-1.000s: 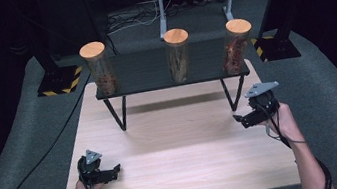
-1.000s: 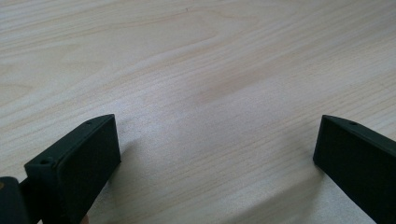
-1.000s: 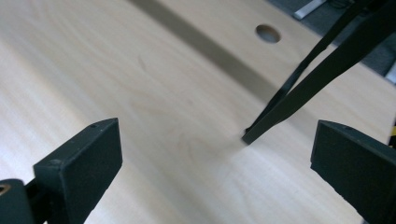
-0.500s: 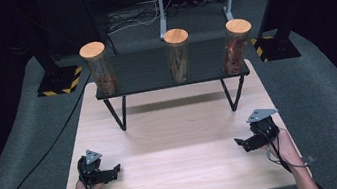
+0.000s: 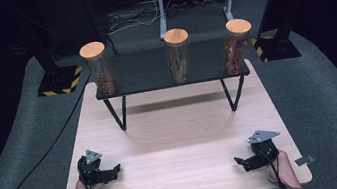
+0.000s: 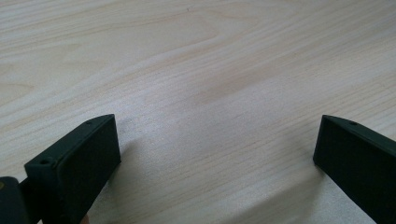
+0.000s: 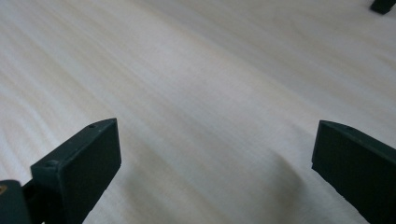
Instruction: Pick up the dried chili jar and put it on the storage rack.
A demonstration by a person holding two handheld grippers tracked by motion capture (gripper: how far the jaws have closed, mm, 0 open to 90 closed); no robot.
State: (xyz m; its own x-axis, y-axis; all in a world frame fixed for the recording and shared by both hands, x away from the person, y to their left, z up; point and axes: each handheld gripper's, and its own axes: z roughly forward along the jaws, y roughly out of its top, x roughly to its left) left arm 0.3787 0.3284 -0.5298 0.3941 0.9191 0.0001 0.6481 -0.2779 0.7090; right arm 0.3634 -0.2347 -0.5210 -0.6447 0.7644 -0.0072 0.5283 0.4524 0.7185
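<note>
I have both tools low over the near edge of the wooden surface [image 5: 183, 138], one at each front corner — the left tool [image 5: 115, 170] at the left, the right tool [image 5: 237, 161] at the right, well apart from each other. Each one is released: in both gripper views the black jaws stand wide with bare wood between them, grasping nothing. The things nearest to work with are three jars with wooden lids on the black shelf [image 5: 148, 72] at the far side: the left jar [image 5: 99, 68], the middle jar [image 5: 178, 55] and the right jar [image 5: 236, 46], all upright and spaced along it. I judge this a rest pose with no jar in hand. Any next move calls for a long reach forward — up to shelf height, jaws kept wide enough to straddle a jar's body.
</note>
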